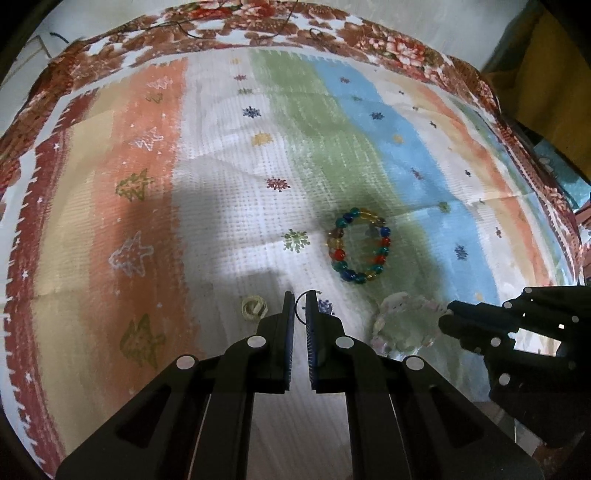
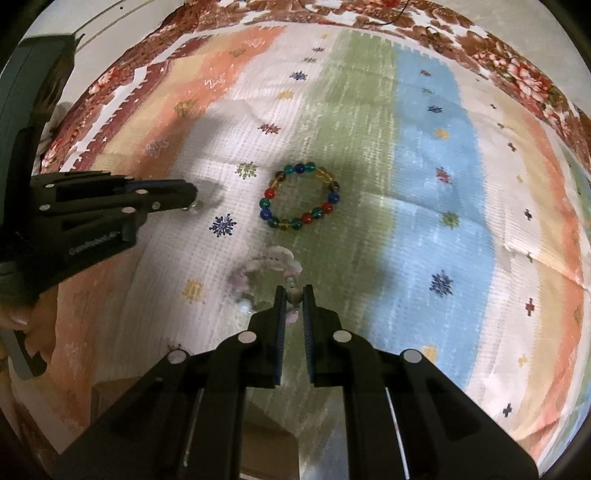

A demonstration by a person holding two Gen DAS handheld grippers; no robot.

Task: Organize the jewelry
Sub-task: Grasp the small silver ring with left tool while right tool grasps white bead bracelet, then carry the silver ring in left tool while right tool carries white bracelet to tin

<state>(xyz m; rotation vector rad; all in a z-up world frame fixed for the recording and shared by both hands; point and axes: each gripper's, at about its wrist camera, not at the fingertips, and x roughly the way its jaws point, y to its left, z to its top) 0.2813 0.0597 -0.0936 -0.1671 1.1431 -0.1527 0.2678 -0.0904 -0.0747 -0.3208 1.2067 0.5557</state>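
A bracelet of coloured glass beads (image 1: 360,245) lies flat on the striped cloth (image 1: 229,184); it also shows in the right wrist view (image 2: 301,195). A pale pink-and-white bead bracelet (image 1: 404,325) lies nearer, and my right gripper (image 2: 294,295) is shut on its near edge (image 2: 266,264). My left gripper (image 1: 300,304) is shut on a thin dark wire ring (image 1: 300,298), a small hoop held between the fingertips. In the right wrist view the left gripper (image 2: 190,201) hovers left of the coloured bracelet. A small cream knotted piece (image 1: 254,308) lies left of the left fingertips.
The striped cloth with snowflake and tree prints lies over a floral brown-and-white bedcover (image 1: 258,22). A fold of the cloth rises at the right (image 2: 535,254). A dark teal object (image 2: 22,92) stands at the far left.
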